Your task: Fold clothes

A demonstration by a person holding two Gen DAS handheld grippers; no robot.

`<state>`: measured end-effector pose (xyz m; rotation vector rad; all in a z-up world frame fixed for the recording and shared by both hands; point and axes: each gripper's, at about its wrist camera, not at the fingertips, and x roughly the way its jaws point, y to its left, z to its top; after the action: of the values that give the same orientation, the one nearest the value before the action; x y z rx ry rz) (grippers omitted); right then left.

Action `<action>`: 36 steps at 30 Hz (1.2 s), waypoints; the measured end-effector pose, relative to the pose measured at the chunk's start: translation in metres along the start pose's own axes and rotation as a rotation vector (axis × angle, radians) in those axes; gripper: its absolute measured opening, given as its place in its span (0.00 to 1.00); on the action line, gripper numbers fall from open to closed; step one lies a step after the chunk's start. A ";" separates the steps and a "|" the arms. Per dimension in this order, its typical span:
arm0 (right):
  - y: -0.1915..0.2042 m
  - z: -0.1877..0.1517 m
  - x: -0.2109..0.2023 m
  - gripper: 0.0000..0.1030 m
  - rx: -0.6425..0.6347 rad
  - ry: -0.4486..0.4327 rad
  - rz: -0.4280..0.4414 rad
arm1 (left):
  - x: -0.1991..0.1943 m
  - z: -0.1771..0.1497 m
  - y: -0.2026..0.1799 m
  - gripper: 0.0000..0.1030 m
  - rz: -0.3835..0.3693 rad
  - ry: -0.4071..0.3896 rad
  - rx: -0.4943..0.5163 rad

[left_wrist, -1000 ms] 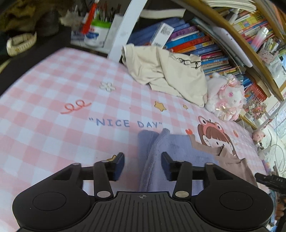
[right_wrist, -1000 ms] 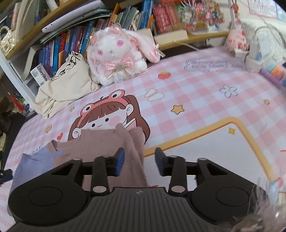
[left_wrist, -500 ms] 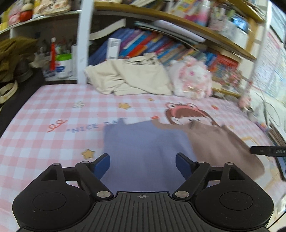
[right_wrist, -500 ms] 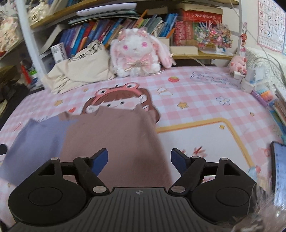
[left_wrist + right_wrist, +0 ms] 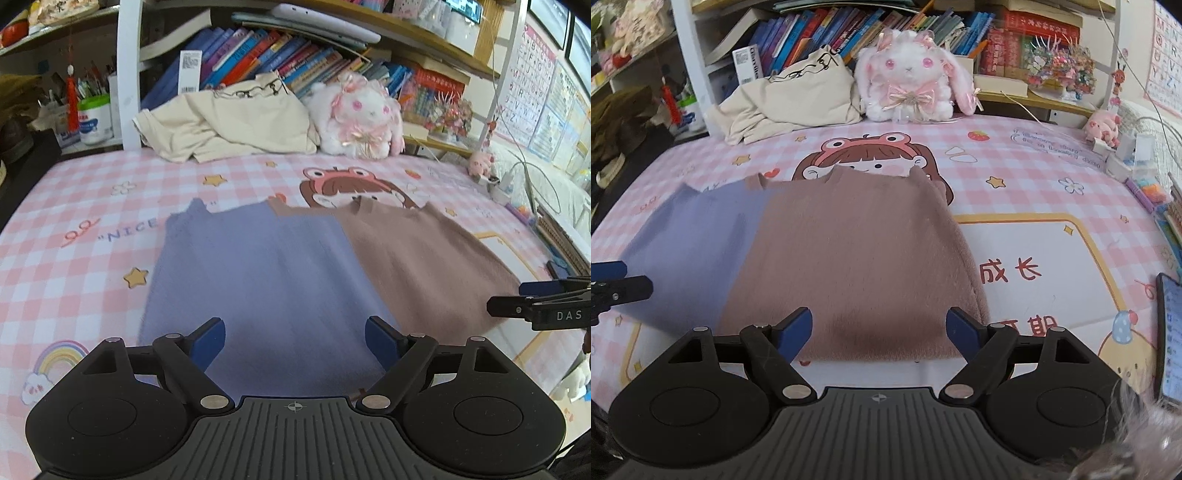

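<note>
A two-tone knit garment lies flat on the pink checked mat, lavender-blue half (image 5: 258,273) on the left and dusty brown half (image 5: 417,258) on the right. In the right wrist view the brown half (image 5: 857,258) fills the middle and the blue half (image 5: 690,247) lies left. My left gripper (image 5: 294,341) is open and empty above the blue half's near edge. My right gripper (image 5: 879,330) is open and empty above the brown half's near hem. Each gripper shows at the other view's edge, the right in the left wrist view (image 5: 539,306).
A crumpled cream garment (image 5: 229,122) and a white plush bunny (image 5: 354,122) lie at the back against a bookshelf (image 5: 280,59). A phone (image 5: 1171,332) lies at the right edge. Small toys and cables (image 5: 1115,140) sit far right.
Both grippers opened wide, let go of the garment and drew back. The garment, bunched under the fingers a second ago, now lies spread flat.
</note>
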<state>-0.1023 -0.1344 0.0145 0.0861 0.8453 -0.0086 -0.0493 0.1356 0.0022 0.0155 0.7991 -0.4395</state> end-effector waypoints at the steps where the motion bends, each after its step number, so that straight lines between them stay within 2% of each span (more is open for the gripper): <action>1: -0.001 0.000 -0.001 0.78 -0.007 -0.002 -0.001 | 0.001 0.000 -0.002 0.83 0.004 0.003 -0.001; 11: -0.017 0.007 -0.003 0.80 -0.119 -0.027 0.061 | 0.000 0.000 -0.030 0.85 0.053 -0.003 -0.075; 17: -0.037 0.013 -0.006 0.80 -0.207 -0.061 0.119 | -0.004 -0.001 -0.065 0.87 0.146 0.000 -0.080; 25: -0.072 0.018 -0.003 0.80 -0.284 -0.078 0.213 | -0.008 -0.006 -0.102 0.91 0.281 -0.012 -0.157; 36: -0.098 0.010 0.004 0.77 -0.356 -0.045 0.347 | -0.017 -0.031 -0.139 0.91 0.407 0.046 -0.262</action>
<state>-0.0963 -0.2327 0.0105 -0.1033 0.7669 0.4628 -0.1346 0.0208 0.0134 -0.0549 0.8690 0.0516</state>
